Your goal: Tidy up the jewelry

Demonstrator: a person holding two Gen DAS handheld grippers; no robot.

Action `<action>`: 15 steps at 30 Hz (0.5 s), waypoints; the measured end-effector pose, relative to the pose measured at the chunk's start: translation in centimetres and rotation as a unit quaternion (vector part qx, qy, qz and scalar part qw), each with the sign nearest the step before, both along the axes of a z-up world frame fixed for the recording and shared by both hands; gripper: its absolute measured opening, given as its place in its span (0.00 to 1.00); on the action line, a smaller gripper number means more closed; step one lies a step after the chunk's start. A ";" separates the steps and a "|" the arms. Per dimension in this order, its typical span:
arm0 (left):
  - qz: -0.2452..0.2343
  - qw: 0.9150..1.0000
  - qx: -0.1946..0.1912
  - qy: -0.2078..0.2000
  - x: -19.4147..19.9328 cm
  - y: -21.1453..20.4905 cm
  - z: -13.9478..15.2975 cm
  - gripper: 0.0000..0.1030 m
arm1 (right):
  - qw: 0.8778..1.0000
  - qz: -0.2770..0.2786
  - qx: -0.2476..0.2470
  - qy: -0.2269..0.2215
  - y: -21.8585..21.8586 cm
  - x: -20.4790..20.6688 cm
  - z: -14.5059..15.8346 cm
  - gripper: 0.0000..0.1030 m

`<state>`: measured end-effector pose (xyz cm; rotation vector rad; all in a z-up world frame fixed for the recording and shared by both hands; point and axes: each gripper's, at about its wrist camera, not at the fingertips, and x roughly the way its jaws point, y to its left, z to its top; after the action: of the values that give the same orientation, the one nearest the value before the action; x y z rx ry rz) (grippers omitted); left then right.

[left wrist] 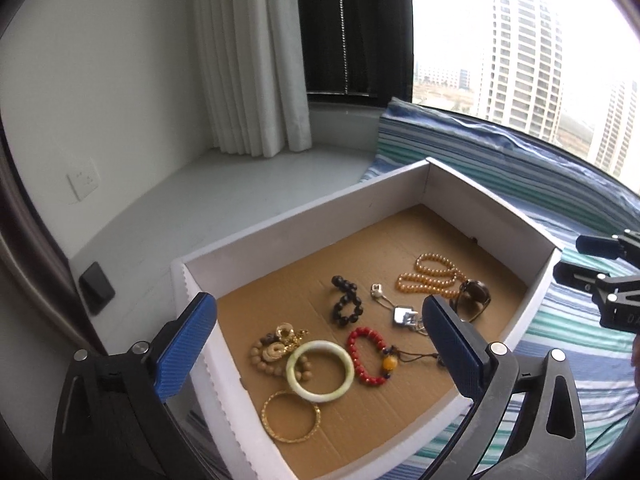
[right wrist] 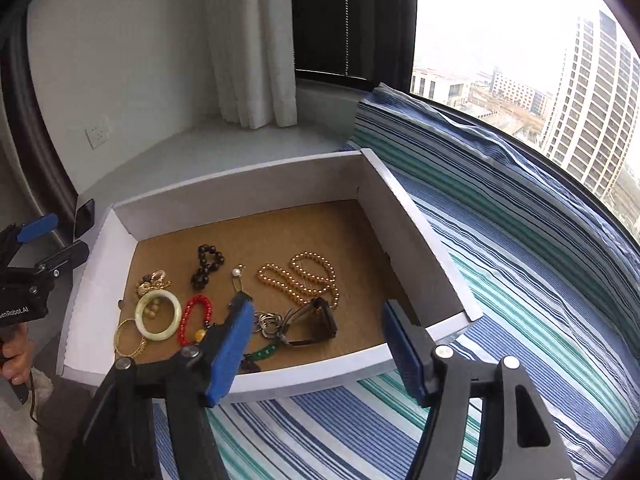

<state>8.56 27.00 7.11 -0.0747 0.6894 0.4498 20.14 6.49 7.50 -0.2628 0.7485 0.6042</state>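
Striped bedding (right wrist: 500, 280), window (right wrist: 500, 40), white curtain (right wrist: 252, 40)

Striped bedsheet (right wrist: 500, 280); white curtain (left wrist: 248, 60); wall socket (left wrist: 83, 180); window (left wrist: 520, 40) showing high-rise towers (right wrist: 592, 100).

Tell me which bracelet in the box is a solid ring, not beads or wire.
The pale green jade bangle, one smooth solid hoop; the red bracelet and black one are beaded.

Left claw (left wrist: 320, 340) spread wide, empty; right claw (right wrist: 320, 344) parted, empty
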 end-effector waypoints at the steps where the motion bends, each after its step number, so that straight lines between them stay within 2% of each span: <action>1: 0.001 1.000 0.001 -0.001 -0.2 -0.5 0.1 0.99 | 1.000 0.005 0.000 -0.004 0.2 -0.6 0.2 0.65; 8: 0.042 0.998 0.025 -0.030 -2.5 -2.2 1.6 0.99 | 0.999 0.026 -0.004 -0.020 1.6 -3.4 1.5 0.65; 10: 0.050 0.999 0.009 -0.013 -2.5 -2.1 1.7 0.99 | 1.000 0.027 -0.005 -0.015 1.9 -3.7 1.6 0.65; 12: 0.053 0.998 -0.025 0.031 -2.0 -1.6 1.2 0.99 | 1.000 0.025 -0.005 -0.006 2.3 -4.0 1.5 0.69; 13: 0.048 0.997 -0.042 0.041 -1.8 -1.5 0.9 0.99 | 1.000 0.025 -0.004 -0.001 2.5 -4.1 1.4 0.74; 15: 0.052 0.996 -0.052 0.042 -1.7 -1.4 0.7 0.99 | 1.000 0.025 -0.008 0.005 3.1 -4.2 1.3 0.76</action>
<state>6.82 25.57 7.78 -0.1904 0.7939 0.5186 15.90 9.56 8.77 -0.2944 0.7583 0.6467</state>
